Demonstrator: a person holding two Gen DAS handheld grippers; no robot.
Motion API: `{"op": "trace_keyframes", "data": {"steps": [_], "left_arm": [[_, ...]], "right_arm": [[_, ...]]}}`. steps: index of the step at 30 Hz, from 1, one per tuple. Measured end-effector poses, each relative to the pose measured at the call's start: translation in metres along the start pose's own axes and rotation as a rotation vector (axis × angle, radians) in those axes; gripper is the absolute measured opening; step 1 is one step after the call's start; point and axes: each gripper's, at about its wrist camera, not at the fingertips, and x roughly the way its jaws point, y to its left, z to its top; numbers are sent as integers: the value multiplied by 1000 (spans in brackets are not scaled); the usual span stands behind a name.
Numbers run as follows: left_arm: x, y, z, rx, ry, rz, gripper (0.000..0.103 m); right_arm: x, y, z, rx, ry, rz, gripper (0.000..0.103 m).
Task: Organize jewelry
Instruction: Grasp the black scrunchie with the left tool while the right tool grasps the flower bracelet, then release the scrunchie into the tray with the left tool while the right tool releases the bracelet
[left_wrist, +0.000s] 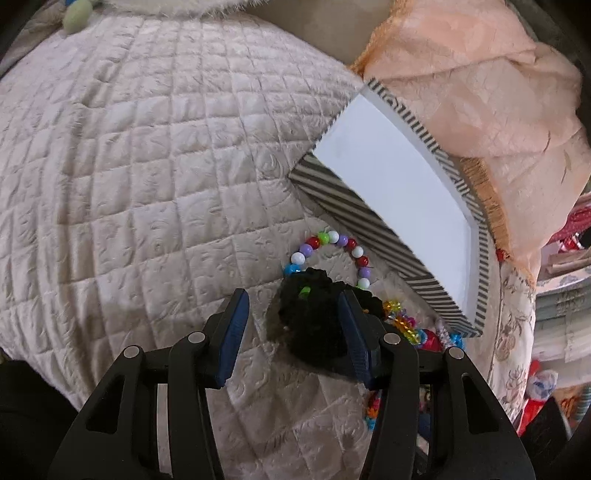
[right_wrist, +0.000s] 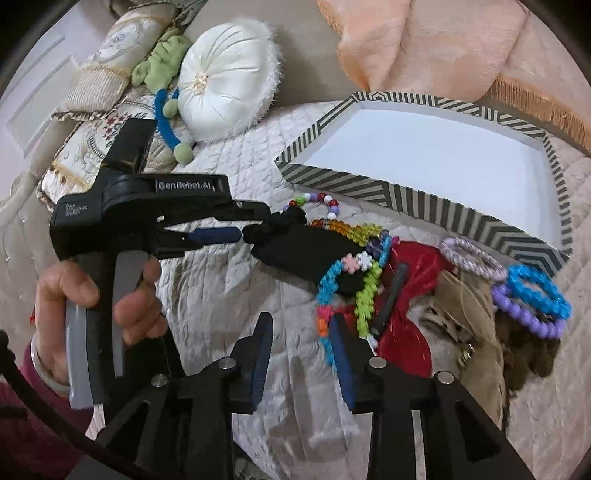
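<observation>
The left gripper (left_wrist: 291, 332) has its 2 fingers spread apart and grasps nothing yet. A black scrunchie (left_wrist: 314, 314) lies on the quilted bed (left_wrist: 147, 166) between the fingers, closer to the right finger and seemingly touching it, while the left finger is apart from it. Just ahead of the fingertips a beaded bracelet (left_wrist: 332, 251) in red, white, purple and blue makes an arch, and part of it goes under the scrunchie. Beyond this, to the right of the fingers, stands the striped box (left_wrist: 354, 210), open and with a white inside, holding nothing that I can see.

The right gripper (right_wrist: 301, 347) is also released and holds nothing. Its right fingertip is just beside a blue and green plastic chain (right_wrist: 332, 280), and more bracelets lie further right.

I judge the step in hand is to pick the scrunchie. To do it well, the left gripper should shift a little to the right so the scrunchie is centred, then press down into the soft quilt before squeezing. The bracelet may come up together with it, so the lift should be slow.

In the right wrist view the scrunchie looks stretched, with its long axis running from the left fingers toward the pile of jewelry, roughly along the fingers.
</observation>
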Motion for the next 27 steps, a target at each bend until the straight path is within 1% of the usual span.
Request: {"op": "trace_keyframes", "data": {"steps": [3,7,8,9,10,11,12,13,15,22,27], "left_arm": [[8,-1,3,2,14,0,50],[14,-2,7,4,22,-20,49],[15,-2,8,1,25,-33,39],[16,-3,9,4,35,-49,20],[16,-4,10,9,48,-63,17],[15,-6,9,14,44,-61,14],[12,-9,9,36,29,-50,10],[9,-13,8,56,17,-42,9],[3,-16,8,64,7,-48,8],[-31,-22,8,91,-42,-80,6],[-61,-30,11,122,-95,-90,6]], "right_arm": [[16,-2,6,-11,26,-28,31],[37,-12,7,22,45,-21,30],[39,-15,6,29,37,-14,24],[38,-15,5,33,30,-9,18],[35,-15,4,39,25,6,15],[31,-16,3,47,19,27,12],[24,-16,2,54,6,47,12],[16,-14,1,50,-10,57,12],[0,-12,1,41,-35,77,12],[-60,-14,5,92,-147,174,12],[-92,-6,12,75,-209,191,12]]}}
